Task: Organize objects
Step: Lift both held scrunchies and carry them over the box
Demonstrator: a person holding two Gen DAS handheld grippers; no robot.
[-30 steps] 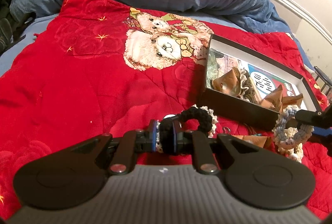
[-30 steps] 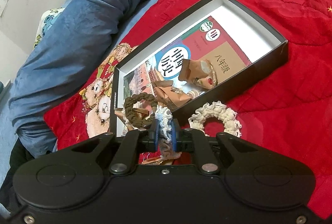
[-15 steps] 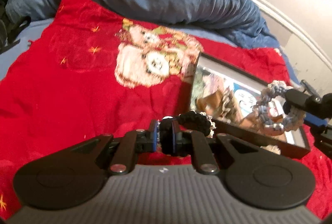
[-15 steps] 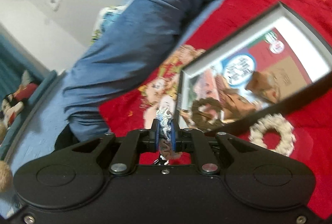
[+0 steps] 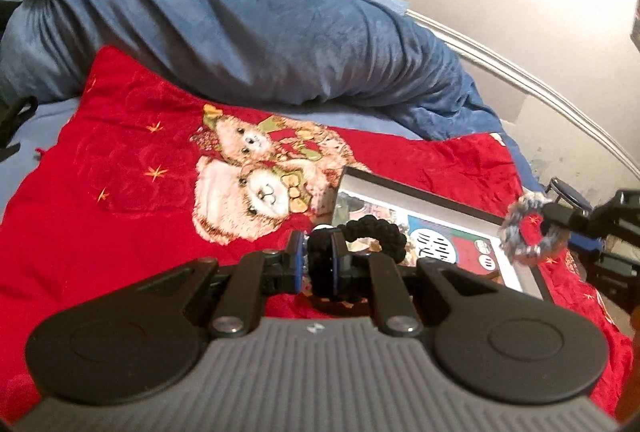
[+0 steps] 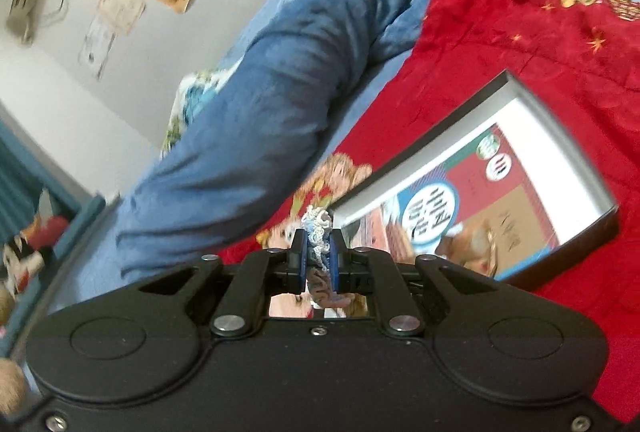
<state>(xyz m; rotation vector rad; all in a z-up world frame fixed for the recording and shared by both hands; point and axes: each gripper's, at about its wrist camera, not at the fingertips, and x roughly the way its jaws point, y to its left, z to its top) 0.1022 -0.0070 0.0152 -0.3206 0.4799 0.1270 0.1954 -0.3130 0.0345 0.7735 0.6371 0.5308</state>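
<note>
Left wrist view: left gripper (image 5: 316, 258) clamped tight on black braided hair tie (image 5: 374, 232), its loop sticking out right of the fingers, above red bear-print quilt (image 5: 120, 200) and just before black box (image 5: 420, 192) holding a textbook (image 5: 444, 246); at far right, right gripper (image 5: 560, 218) pinches blue-grey hair tie (image 5: 520, 236) in the air above the box's far end, blue blanket (image 5: 240, 32) behind. Right wrist view: right gripper (image 6: 318, 258) closed on blue-grey hair tie (image 6: 316, 232), seen edge-on between the pads, box (image 6: 560, 104) and textbook (image 6: 460, 208) lying to the right on the quilt (image 6: 520, 32).
</note>
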